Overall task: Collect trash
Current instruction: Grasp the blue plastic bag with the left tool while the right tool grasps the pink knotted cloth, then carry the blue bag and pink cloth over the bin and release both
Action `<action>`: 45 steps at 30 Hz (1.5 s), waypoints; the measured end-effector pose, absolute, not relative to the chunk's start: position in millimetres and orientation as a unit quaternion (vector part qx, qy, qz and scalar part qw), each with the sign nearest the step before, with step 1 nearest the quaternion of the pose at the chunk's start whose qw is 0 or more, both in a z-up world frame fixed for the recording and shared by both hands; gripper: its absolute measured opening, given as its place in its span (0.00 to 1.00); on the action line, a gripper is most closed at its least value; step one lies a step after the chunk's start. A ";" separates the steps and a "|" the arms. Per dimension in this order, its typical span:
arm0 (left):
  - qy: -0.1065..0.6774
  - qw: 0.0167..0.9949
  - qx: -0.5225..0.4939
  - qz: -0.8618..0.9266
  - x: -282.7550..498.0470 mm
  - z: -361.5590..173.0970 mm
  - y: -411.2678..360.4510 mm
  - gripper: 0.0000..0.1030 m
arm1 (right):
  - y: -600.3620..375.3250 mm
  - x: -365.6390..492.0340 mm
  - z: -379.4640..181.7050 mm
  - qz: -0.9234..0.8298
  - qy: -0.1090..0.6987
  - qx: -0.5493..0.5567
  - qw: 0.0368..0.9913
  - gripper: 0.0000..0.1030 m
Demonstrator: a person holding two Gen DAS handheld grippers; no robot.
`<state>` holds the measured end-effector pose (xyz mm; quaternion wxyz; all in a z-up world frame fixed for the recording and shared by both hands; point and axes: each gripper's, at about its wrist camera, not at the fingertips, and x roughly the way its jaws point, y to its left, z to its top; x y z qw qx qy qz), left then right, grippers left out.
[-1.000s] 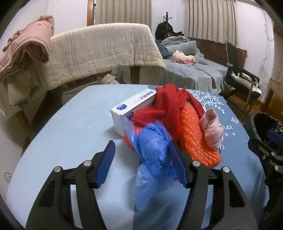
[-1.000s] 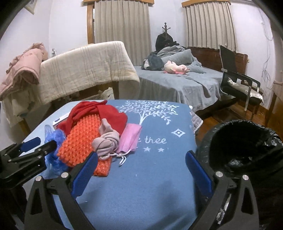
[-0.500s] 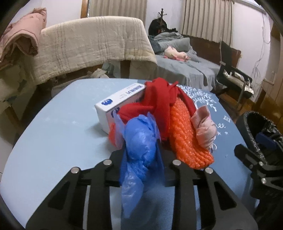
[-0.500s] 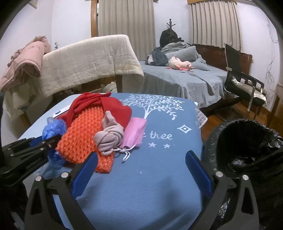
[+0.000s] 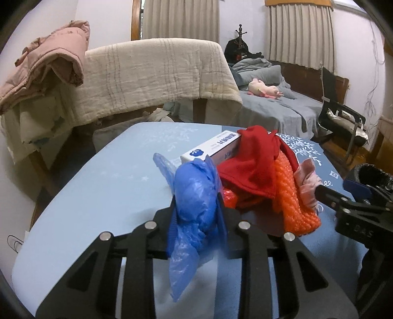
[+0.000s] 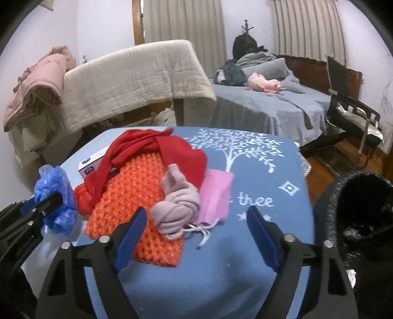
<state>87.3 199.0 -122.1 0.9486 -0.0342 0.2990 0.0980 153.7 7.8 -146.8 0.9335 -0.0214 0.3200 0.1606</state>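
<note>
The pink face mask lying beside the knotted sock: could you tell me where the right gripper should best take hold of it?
Probably its bare far-right edge, coming from the open tablecloth side. The knotted sock overlaps its left part, and the thin ear loops at the near end look likely to slip.

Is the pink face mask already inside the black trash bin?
No, the pink face mask lies on the blue table, beside the black trash bin.

Pale walls, curtained windows (image 6: 184,22), a grey bed (image 6: 265,108), wooden floor (image 6: 326,169).
</note>
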 end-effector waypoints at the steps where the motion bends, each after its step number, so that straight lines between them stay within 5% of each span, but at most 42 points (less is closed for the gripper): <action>1: 0.300 0.949 -0.033 0.097 87.4 -122.4 198.6 0.26 | 10.7 156.2 -148.3 0.164 0.325 -0.024 0.931 0.68; 6: 0.301 0.949 -0.029 0.091 88.1 -123.2 197.7 0.26 | 19.3 162.9 -155.4 0.202 0.348 -0.030 0.915 0.39; 12: 0.304 0.947 -0.042 0.094 88.7 -125.3 202.7 0.26 | 19.7 157.5 -152.8 0.205 0.337 -0.032 0.918 0.29; 45: 0.251 0.967 -0.034 -0.022 70.3 -83.7 112.3 0.26 | -97.5 113.9 -118.1 0.127 0.288 0.032 0.949 0.29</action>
